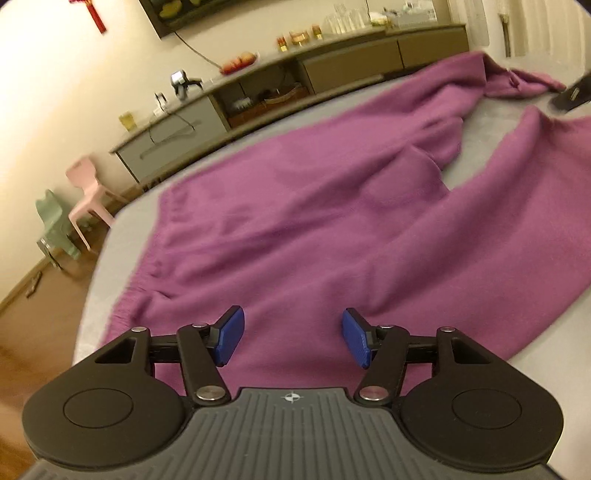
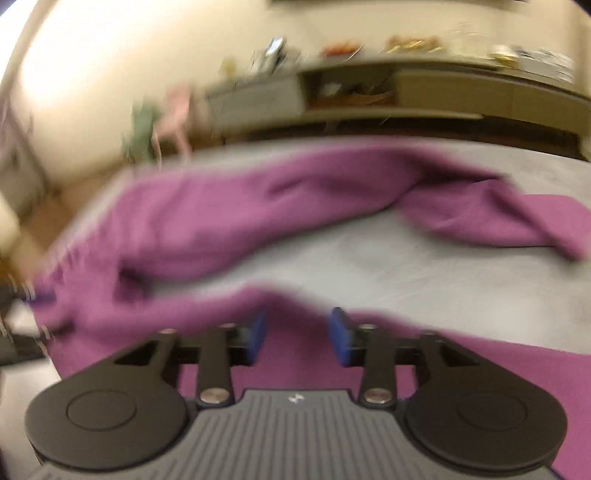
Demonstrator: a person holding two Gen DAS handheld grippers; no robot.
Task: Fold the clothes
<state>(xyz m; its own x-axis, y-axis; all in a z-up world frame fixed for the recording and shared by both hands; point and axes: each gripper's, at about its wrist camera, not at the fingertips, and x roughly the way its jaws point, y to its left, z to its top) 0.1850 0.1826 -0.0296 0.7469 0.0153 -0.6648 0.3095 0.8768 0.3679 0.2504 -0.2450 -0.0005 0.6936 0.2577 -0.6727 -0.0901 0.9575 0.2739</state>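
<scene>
Purple trousers [image 1: 332, 206] lie spread on grey surface [image 1: 491, 133], legs running far-right. Left gripper [image 1: 292, 338] released, jaws apart over near waistband area. Right gripper [image 2: 296, 338] released, over near trouser leg; view blurred.

You've got a long low sideboard [image 1: 258, 107] along the far wall, with a plate of red fruit [image 1: 238, 62] and some glassware [image 1: 343, 18] on top. A pink kid's chair [image 1: 90, 195] and a green one [image 1: 55, 225] sit side by side on the wood floor [image 1: 37, 332].
</scene>
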